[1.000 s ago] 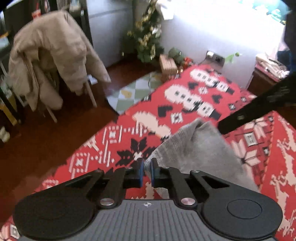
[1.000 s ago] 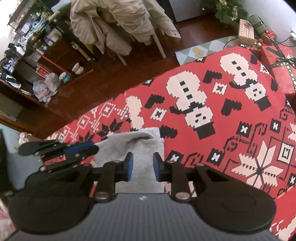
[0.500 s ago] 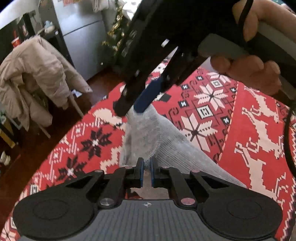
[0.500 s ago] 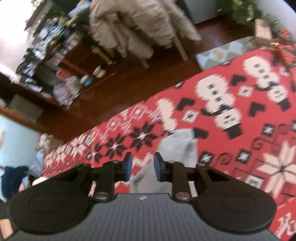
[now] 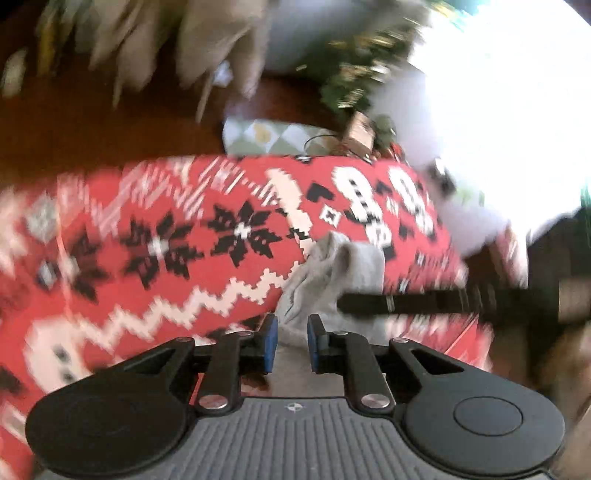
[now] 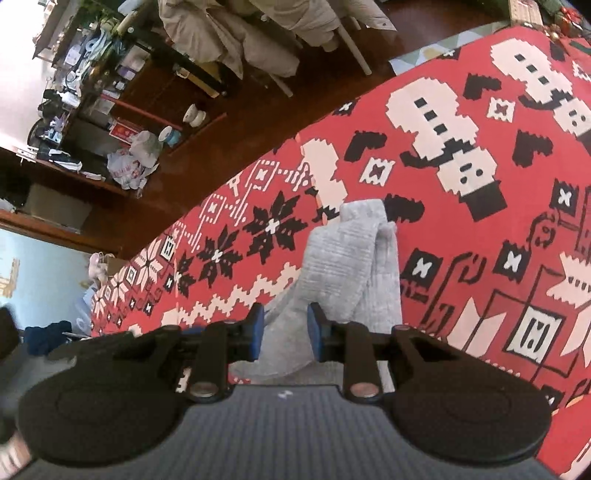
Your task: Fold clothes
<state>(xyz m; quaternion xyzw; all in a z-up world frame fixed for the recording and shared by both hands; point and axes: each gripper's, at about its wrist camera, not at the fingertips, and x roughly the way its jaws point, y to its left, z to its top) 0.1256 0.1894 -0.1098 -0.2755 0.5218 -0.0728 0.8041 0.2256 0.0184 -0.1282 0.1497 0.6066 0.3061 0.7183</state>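
Counted from my two wrist views: one grey garment (image 6: 351, 266), lying on one red patterned blanket (image 6: 461, 236). Two grippers, my left (image 5: 290, 341) and right (image 6: 284, 330). One beige coat (image 6: 236, 33) on a chair. One small Christmas tree (image 5: 354, 74), blurred.

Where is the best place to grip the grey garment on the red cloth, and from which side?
Probably the near end of the grey garment, approached low from the near side. It lies lengthwise away from the right gripper, whose open jaws already straddle that end; the far end is doubled over into a thicker hump.
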